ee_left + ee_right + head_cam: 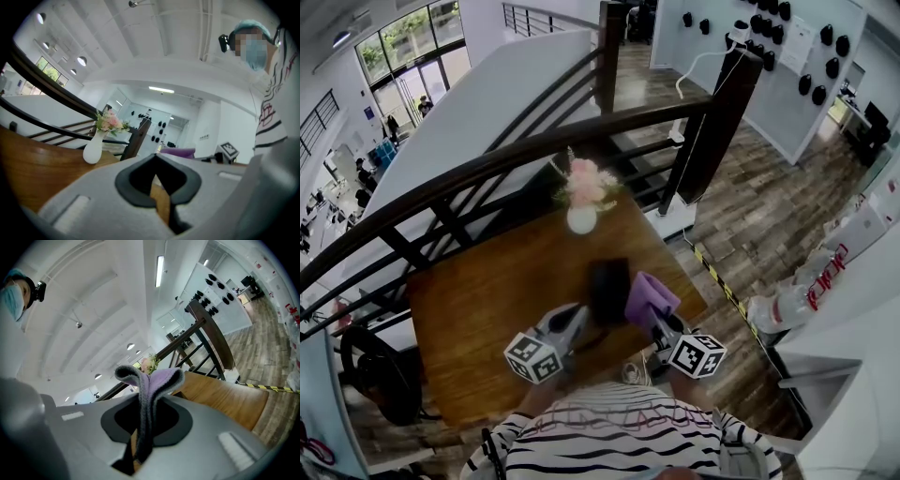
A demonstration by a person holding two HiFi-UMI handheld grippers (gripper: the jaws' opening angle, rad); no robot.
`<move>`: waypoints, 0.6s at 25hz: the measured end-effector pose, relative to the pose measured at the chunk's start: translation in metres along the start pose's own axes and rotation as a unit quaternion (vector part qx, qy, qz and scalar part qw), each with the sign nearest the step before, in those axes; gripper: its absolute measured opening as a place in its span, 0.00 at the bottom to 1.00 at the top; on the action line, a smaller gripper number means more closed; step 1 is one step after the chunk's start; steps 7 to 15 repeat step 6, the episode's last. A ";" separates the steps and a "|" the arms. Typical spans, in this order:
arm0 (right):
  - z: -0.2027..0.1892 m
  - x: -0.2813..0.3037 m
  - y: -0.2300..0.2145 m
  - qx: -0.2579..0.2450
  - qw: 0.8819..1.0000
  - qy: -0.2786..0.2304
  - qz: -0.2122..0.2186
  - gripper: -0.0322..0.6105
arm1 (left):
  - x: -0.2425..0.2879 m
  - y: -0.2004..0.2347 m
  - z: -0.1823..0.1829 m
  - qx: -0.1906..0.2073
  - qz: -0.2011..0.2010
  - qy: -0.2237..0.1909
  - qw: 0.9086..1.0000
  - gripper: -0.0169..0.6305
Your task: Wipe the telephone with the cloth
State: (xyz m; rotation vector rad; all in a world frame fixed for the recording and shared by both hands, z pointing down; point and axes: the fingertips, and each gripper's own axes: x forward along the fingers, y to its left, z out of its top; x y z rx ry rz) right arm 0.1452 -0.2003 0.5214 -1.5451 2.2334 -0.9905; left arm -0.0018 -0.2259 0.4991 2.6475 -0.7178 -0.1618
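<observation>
A black telephone (608, 289) lies on the wooden table (487, 300) in the head view, in front of me. My right gripper (664, 325) is just right of it and is shut on a purple cloth (650, 298), which stands folded up out of the jaws (149, 380) beside the phone's right edge. The left gripper (579, 321) sits at the phone's near left corner; its jaws (155, 161) meet with nothing between them. The phone is hidden in both gripper views. The cloth (178, 152) also shows far off in the left gripper view.
A white vase of pink flowers (582, 199) stands at the table's far edge, behind the phone. A dark curved railing (534, 150) runs past the far side, and a black chair (380, 370) stands at the left. The table's right edge (698, 291) drops to a wood floor.
</observation>
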 end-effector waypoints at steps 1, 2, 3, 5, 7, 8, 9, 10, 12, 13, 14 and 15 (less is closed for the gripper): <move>0.001 0.000 0.000 0.000 1.000 0.000 0.000 0.11 | 0.001 0.000 0.000 0.000 0.000 0.000 1.000 0.03; 0.001 0.001 0.000 0.000 1.000 -0.001 0.000 0.11 | 0.001 0.001 0.001 0.000 0.000 0.000 1.000 0.03; 0.002 0.002 0.000 0.000 1.000 -0.001 0.000 0.11 | 0.002 0.001 0.001 0.000 -0.001 0.000 1.000 0.03; 0.004 0.003 -0.001 0.000 1.000 -0.001 -0.001 0.11 | 0.003 0.001 0.002 0.000 -0.001 0.000 1.000 0.03; 0.004 0.003 -0.002 -0.001 1.000 -0.001 -0.001 0.11 | 0.004 0.001 0.003 0.000 -0.001 0.000 1.000 0.03; 0.004 0.003 -0.002 -0.001 1.000 -0.001 -0.001 0.11 | 0.004 0.001 0.003 0.000 -0.001 0.000 1.000 0.03; 0.004 0.003 -0.002 -0.001 1.000 -0.001 -0.001 0.11 | 0.004 0.001 0.003 0.000 -0.001 0.000 1.000 0.03; 0.004 0.003 -0.002 -0.001 1.000 -0.001 -0.001 0.11 | 0.004 0.001 0.003 0.000 -0.001 0.000 1.000 0.03; 0.004 0.003 -0.002 -0.001 1.000 -0.001 -0.001 0.11 | 0.004 0.001 0.003 0.000 -0.001 0.000 1.000 0.03; 0.004 0.003 -0.002 -0.001 1.000 -0.001 -0.001 0.11 | 0.004 0.001 0.003 0.000 -0.001 0.000 1.000 0.03; 0.004 0.003 -0.002 -0.001 1.000 -0.001 -0.001 0.11 | 0.004 0.001 0.003 0.000 -0.001 0.000 1.000 0.03; 0.004 0.003 -0.002 -0.001 1.000 -0.001 -0.001 0.11 | 0.004 0.001 0.003 0.000 -0.001 0.000 1.000 0.03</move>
